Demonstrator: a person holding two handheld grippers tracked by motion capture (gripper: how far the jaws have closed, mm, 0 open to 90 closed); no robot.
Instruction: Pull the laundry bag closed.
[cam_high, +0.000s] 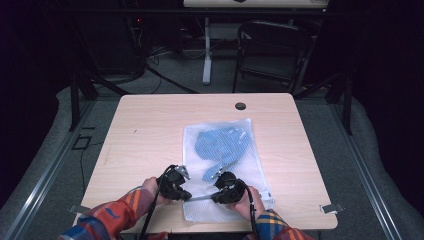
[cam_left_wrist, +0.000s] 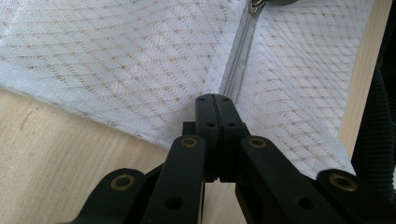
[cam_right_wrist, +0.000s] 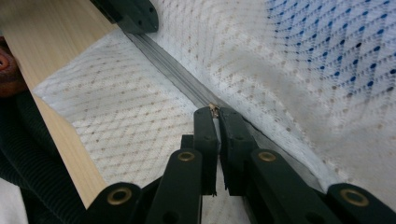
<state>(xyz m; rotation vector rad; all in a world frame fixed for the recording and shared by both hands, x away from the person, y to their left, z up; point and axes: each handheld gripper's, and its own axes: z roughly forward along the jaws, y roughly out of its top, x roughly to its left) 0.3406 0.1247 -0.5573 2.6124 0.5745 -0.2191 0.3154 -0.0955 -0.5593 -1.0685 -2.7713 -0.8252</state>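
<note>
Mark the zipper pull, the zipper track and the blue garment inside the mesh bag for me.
zipper pull (cam_right_wrist: 214, 108), right gripper view, on the small metal tab at the claw tips.
zipper track (cam_left_wrist: 238, 58), left gripper view, on the grey tape midway along.
blue garment (cam_high: 220, 142), high view, on its middle, seen through the mesh.

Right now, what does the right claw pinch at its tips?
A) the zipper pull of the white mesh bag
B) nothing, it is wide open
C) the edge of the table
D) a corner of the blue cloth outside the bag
A: in the right gripper view the right claw is closed on the small metal zipper pull of the white mesh bag, on its grey zipper.
</note>
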